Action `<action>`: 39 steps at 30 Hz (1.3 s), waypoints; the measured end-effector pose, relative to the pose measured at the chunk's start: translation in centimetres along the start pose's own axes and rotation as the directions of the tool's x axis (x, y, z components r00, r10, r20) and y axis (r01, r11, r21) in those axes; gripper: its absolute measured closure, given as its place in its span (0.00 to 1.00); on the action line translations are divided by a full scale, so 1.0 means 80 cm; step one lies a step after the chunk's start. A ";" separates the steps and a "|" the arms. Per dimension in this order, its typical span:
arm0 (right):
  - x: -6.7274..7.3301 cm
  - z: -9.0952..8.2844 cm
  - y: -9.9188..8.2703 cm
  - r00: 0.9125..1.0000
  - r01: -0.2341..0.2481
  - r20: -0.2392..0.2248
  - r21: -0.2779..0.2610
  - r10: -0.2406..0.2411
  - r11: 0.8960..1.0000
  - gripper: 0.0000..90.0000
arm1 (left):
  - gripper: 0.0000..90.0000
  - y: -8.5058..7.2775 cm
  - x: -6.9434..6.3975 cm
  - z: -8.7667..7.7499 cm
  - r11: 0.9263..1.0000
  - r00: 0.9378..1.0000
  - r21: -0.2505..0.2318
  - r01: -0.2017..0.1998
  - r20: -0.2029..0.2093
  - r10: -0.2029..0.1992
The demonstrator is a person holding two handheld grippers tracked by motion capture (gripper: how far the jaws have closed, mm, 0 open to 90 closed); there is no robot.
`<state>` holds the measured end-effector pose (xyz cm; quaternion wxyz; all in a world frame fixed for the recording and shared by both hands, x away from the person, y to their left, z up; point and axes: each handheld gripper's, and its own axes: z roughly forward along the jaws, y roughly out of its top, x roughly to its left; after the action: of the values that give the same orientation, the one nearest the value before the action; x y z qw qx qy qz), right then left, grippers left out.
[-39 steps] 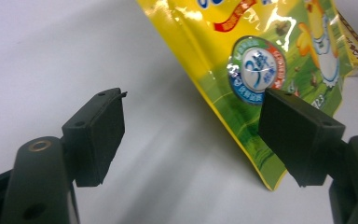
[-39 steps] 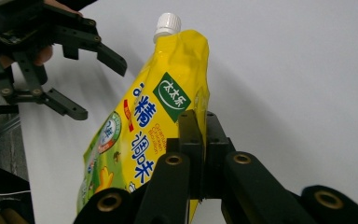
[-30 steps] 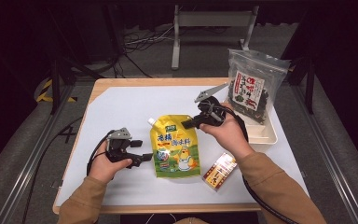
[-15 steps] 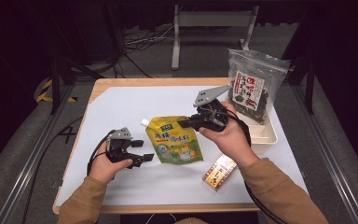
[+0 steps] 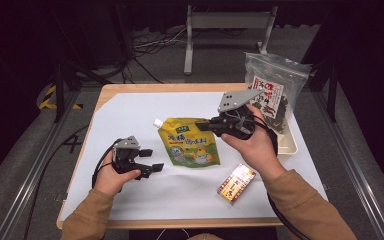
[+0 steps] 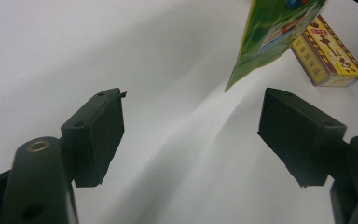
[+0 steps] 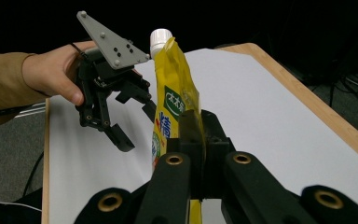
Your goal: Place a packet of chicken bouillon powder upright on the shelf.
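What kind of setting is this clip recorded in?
Probably a lab or recording studio, not a home: a small table under a white sheet stands amid dark surroundings, cables trail over grey floor beyond, and metal rails run beside it.

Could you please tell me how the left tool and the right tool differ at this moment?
The left tool is open with nothing between its jaws; the right tool is shut on the yellow spouted pouch. The left sits low over the table; the right holds higher. Both are hand-held.
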<state>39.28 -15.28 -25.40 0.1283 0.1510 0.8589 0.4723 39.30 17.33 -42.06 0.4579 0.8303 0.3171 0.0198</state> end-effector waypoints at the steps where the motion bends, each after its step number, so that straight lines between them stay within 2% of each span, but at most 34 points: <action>1: 0.000 -0.003 0.000 1.000 0.003 0.001 -0.006 -0.003 1.000 1.00 | 0.26 0.000 0.000 -0.001 1.000 1.000 -0.002 0.002 -0.002 -0.002; 8: -0.003 -0.029 0.001 0.999 0.016 0.029 -0.044 -0.015 0.999 1.00 | 0.26 0.000 0.002 -0.006 1.000 1.000 -0.010 0.009 -0.010 -0.009; 26: -0.035 -0.099 -0.009 0.992 -0.009 0.126 -0.102 0.022 0.995 1.00 | 0.26 -0.001 0.005 -0.011 1.000 1.000 -0.023 0.016 -0.023 -0.016; 33: -0.046 -0.119 -0.017 0.989 -0.024 0.143 -0.119 0.041 0.993 1.00 | 0.26 -0.001 0.006 -0.013 0.999 0.999 -0.028 0.020 -0.026 -0.021; 39: -0.054 -0.135 -0.025 0.987 -0.014 0.157 -0.127 0.034 0.992 1.00 | 0.26 -0.002 0.007 -0.014 0.999 0.999 -0.031 0.020 -0.028 -0.021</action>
<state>39.09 -26.27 -21.18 0.1998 0.1900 0.8127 0.5134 39.31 18.54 -41.64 0.4662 0.8195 0.3318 0.0317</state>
